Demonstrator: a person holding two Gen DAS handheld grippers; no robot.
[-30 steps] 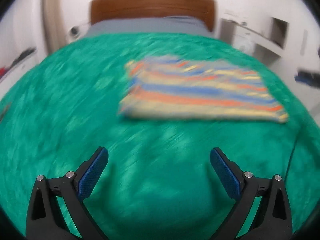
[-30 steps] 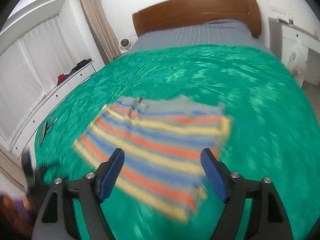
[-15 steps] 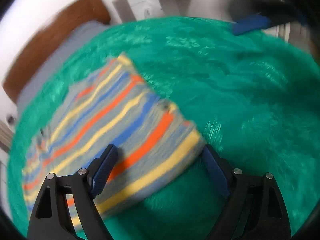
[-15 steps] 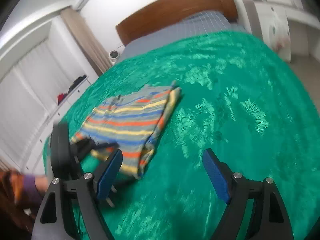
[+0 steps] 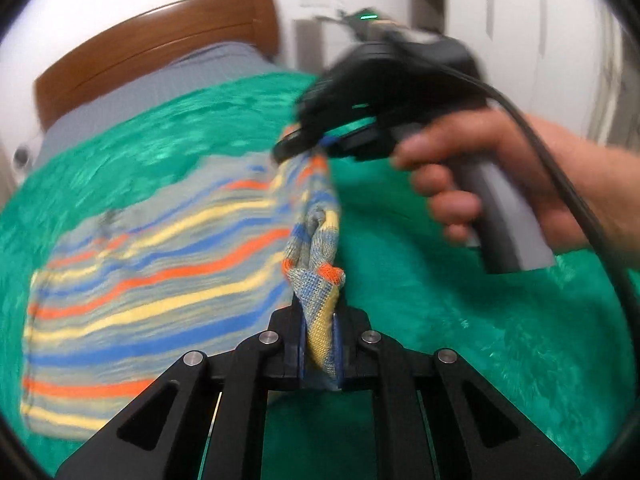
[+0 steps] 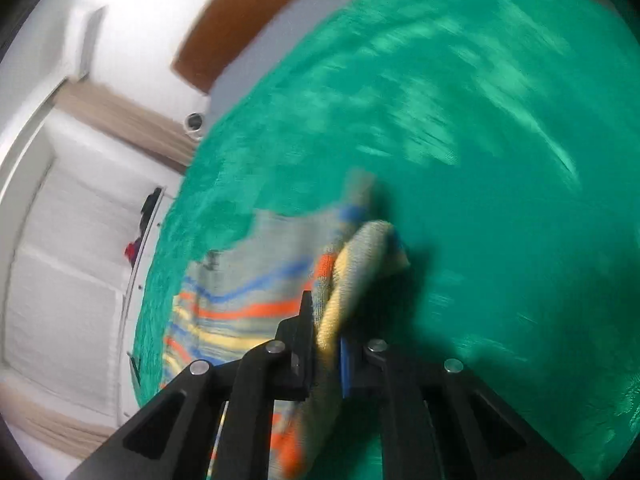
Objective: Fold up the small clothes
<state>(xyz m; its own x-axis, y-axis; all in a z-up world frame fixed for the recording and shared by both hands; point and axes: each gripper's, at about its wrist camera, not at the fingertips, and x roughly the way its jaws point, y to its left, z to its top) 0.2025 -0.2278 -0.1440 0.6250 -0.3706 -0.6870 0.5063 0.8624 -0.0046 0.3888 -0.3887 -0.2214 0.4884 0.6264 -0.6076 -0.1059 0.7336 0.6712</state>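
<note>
Right now I am pinching the near corner of the striped knitted garment [image 5: 152, 280] in my left gripper [image 5: 319, 344], jaws closing on it, while my right gripper [image 6: 326, 354] is closing on the far corner; the rest is lying leftward across the green bedspread [image 5: 480, 320].

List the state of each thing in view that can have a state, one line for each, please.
left gripper: jaws closing, pads pinch the garment's edge.
right gripper: jaws closing, pads pinch the same garment's edge.
striped garment: mostly flat on the bed, right edge bunched and lifted.
green bedspread: spread over the bed, under the garment.
</note>
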